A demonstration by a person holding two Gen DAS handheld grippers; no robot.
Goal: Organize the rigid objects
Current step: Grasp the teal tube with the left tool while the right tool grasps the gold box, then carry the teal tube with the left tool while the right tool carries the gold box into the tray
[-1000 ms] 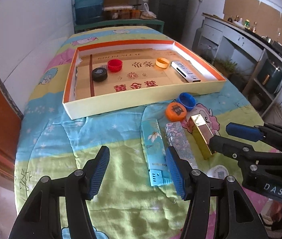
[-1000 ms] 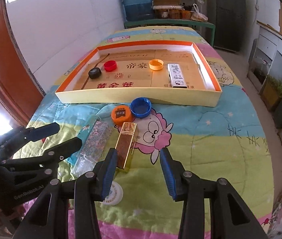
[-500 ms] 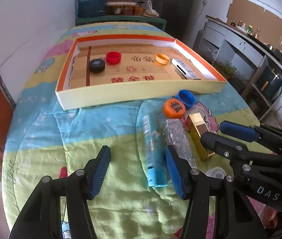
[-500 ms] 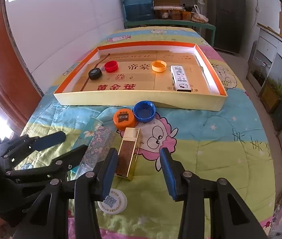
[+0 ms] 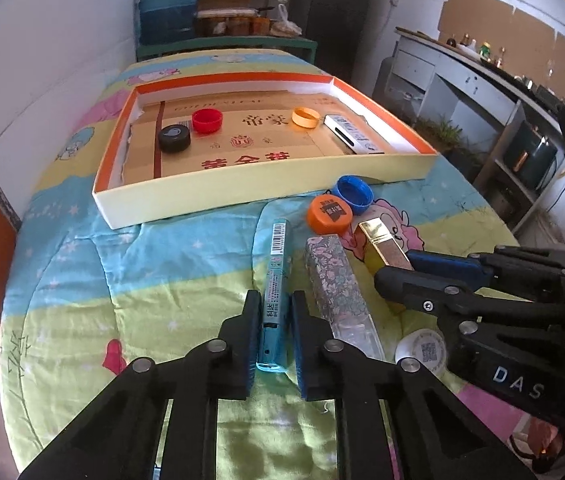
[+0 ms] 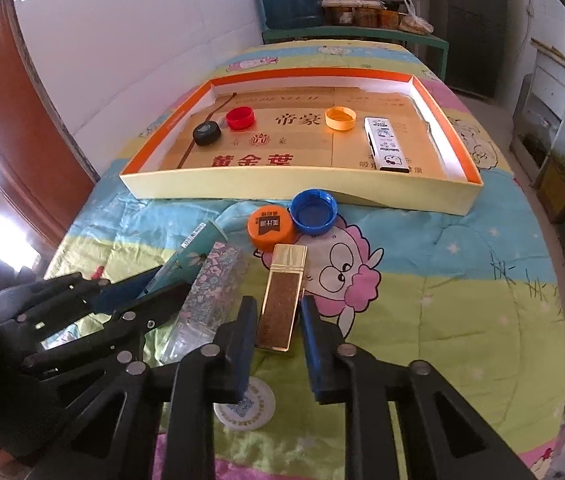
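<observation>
**Organizing job roughly half done, both claws just clamped onto a box each**

So the big shallow tray (image 6: 458,196) on the bed already has four things in it: a black cap (image 6: 206,133), a red cap (image 6: 240,117), a yellow-orange cap (image 6: 340,117) and a white printed box (image 6: 386,145). Left outside on the quilt (image 6: 442,292): a blue cap (image 6: 314,212) and an orange cap (image 6: 271,227) touching each other just in front of the tray, a floral box (image 6: 212,284), a teal box (image 5: 276,276), a gold box (image 6: 282,300), plus a round white sticker thing (image 6: 248,404) near the claws.

The left claw (image 5: 273,332) is closed down on the near end of the teal box, which is up on its narrow edge between the pads. The right claw (image 6: 276,338) is closed on the near end of the gold box, which lies flat on the quilt. My guess is both go into the tray next, leaving the floral box and the two caps.
</observation>
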